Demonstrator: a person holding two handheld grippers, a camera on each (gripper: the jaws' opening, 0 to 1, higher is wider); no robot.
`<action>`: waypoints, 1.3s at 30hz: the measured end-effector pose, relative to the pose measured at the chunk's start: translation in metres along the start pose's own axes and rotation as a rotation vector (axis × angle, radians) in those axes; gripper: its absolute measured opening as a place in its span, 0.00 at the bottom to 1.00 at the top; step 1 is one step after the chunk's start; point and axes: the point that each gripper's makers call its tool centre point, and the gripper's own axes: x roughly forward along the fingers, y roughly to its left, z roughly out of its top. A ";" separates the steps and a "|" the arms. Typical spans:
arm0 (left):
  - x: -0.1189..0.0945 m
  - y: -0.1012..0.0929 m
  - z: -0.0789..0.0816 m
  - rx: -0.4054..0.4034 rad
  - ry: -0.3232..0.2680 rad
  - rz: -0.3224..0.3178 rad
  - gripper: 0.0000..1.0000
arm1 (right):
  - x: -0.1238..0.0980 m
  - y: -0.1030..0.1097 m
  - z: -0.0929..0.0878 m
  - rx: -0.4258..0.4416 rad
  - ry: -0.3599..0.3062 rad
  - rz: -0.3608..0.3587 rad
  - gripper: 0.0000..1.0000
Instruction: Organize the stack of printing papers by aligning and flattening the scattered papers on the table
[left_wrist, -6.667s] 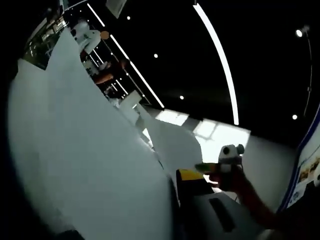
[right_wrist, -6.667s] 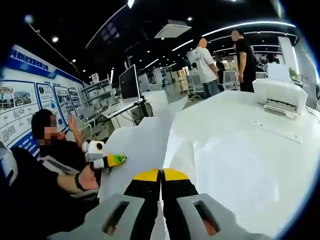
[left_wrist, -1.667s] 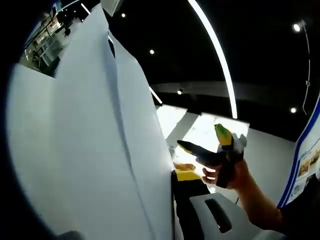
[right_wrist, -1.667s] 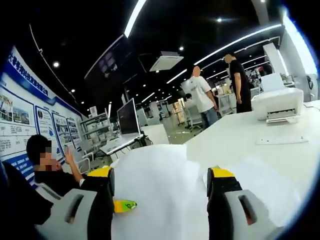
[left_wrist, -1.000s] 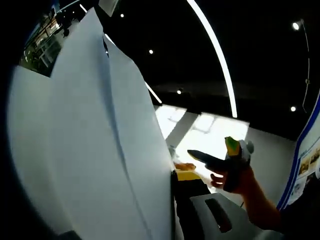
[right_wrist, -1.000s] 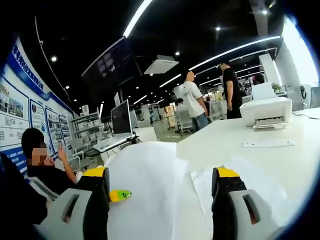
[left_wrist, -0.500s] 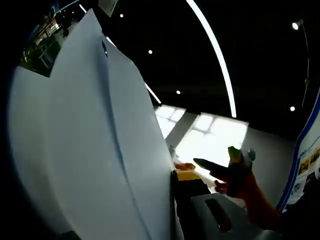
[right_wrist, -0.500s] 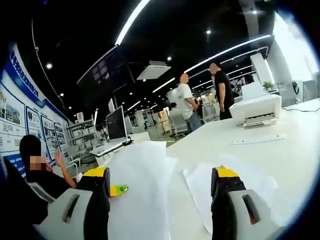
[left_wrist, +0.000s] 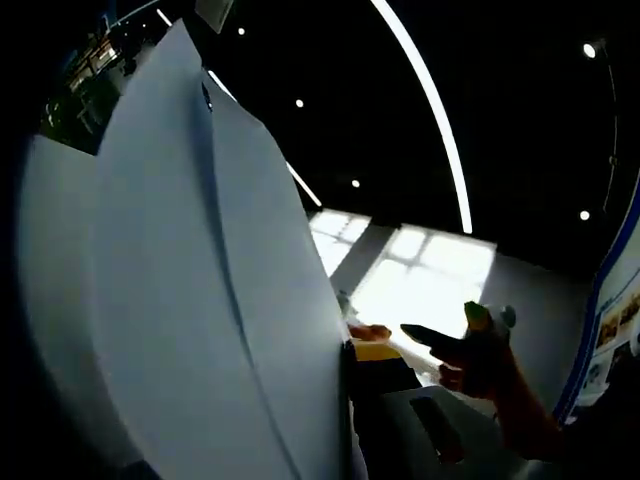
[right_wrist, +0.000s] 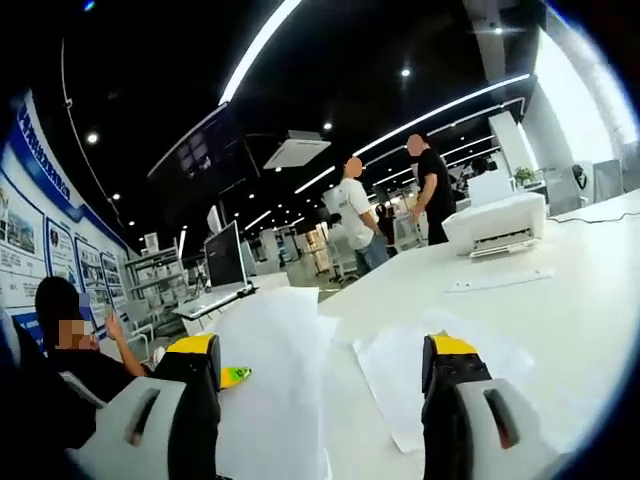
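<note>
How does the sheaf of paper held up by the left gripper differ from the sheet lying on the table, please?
The held sheaf stands raised off the white table and bowed, while the loose sheet lies flat on it. The sheaf is clamped in the left gripper; nothing grips the sheet, which shows between the right gripper's open jaws. Both are plain white.

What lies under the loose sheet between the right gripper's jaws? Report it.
The loose sheet lies flat on the white table. Whether more paper sits beneath it cannot be seen. The right gripper is open.
</note>
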 end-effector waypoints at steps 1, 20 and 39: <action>0.000 0.000 0.000 0.001 0.002 0.000 0.07 | -0.003 -0.005 0.002 0.001 -0.003 -0.004 0.78; -0.001 0.003 0.001 -0.012 0.001 0.004 0.07 | -0.033 -0.012 0.019 0.020 -0.068 -0.062 0.78; -0.001 0.005 0.002 -0.013 -0.004 0.007 0.08 | -0.070 -0.030 0.017 -0.045 -0.056 -0.162 0.90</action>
